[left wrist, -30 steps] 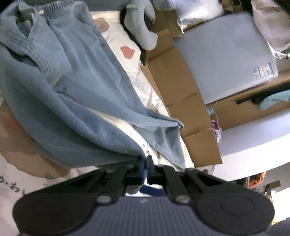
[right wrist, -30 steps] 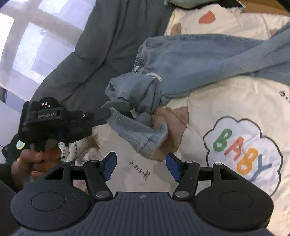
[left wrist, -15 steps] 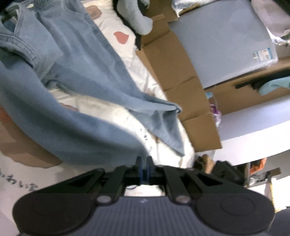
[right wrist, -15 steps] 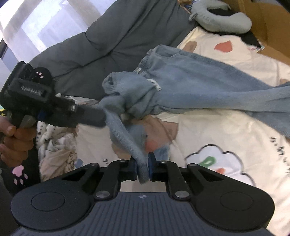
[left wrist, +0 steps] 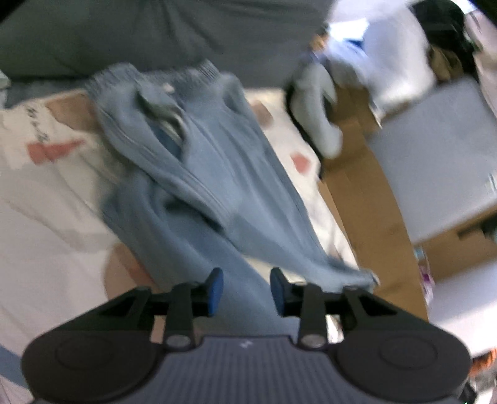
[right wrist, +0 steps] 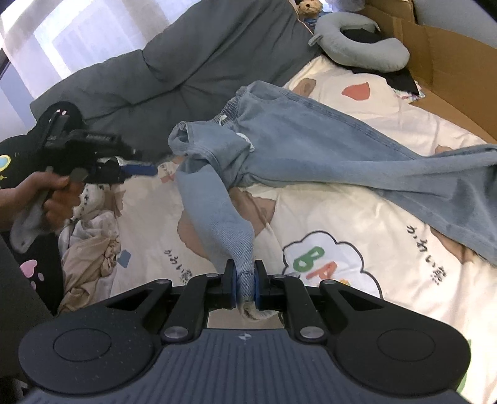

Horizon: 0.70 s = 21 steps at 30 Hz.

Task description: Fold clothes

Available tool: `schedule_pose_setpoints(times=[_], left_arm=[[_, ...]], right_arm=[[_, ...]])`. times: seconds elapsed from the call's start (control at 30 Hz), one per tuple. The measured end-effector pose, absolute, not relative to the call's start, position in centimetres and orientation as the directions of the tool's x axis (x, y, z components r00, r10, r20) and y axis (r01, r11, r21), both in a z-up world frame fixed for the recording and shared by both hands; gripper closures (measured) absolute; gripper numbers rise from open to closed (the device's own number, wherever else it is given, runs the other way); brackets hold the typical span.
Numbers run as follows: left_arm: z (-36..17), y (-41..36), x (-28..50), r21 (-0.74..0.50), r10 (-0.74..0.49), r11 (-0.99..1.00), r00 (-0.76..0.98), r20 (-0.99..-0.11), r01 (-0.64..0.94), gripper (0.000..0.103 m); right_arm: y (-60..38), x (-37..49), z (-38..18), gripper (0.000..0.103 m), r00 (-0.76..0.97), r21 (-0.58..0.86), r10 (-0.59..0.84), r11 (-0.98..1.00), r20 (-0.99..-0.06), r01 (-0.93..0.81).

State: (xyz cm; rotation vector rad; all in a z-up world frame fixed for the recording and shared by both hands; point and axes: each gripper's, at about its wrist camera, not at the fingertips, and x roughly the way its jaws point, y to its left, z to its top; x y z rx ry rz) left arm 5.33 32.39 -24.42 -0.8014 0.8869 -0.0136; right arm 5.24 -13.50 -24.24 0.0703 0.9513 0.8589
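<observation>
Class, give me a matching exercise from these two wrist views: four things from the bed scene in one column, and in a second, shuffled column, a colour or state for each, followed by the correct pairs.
Things:
1. right gripper
2. left gripper
3. neck pillow
4. cardboard box

Colours or states:
A. brown
B. open, clamping nothing
C. grey, curved
D. shut on the jeans

Pairs: 1-D, 2-B, 3-C, 4-A

I count one pair of jeans (right wrist: 310, 149), two grippers — left (right wrist: 136, 169), right (right wrist: 244, 284) — one neck pillow (right wrist: 366, 52), one teddy bear (right wrist: 307, 6), one cardboard box (right wrist: 450, 68).
</observation>
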Motion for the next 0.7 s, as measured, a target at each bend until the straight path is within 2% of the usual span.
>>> schedule_pose_setpoints(times=[0.13, 0.27, 0.37, 0.7], left_arm=[[-27.0, 34.3, 7.9, -0.623, -0.302, 0.698, 0.644, -0.703, -0.353, 0.068], [-28.8, 36.4, 9.3, -0.654, -0.288, 0.652, 0.674, -0.68, -0.382, 0.067], [-30.0, 36.9, 10.6, -0.662, -0.27, 0.629, 0.684, -0.677, -0.407, 0.049], [-33.0, 36.4, 12.6, -0.728, -0.255, 0.492, 0.72, -0.646, -0.478, 0.047]], right_arm=[[-14.3, 4.8, -24.0, 0.094, 0.295, 0.402, 0.657, 0.693, -0.694, -0.599], [-15.0, 4.5, -23.9, 0.094, 0.307, 0.397, 0.637, 0.716, -0.707, -0.574], [-15.5, 4.2, -24.3, 0.094, 0.311, 0.394, 0.619, 0.736, -0.721, -0.551], [-17.5, 3.2, -24.3, 0.094, 0.333, 0.365, 0.566, 0.784, -0.754, -0.503]])
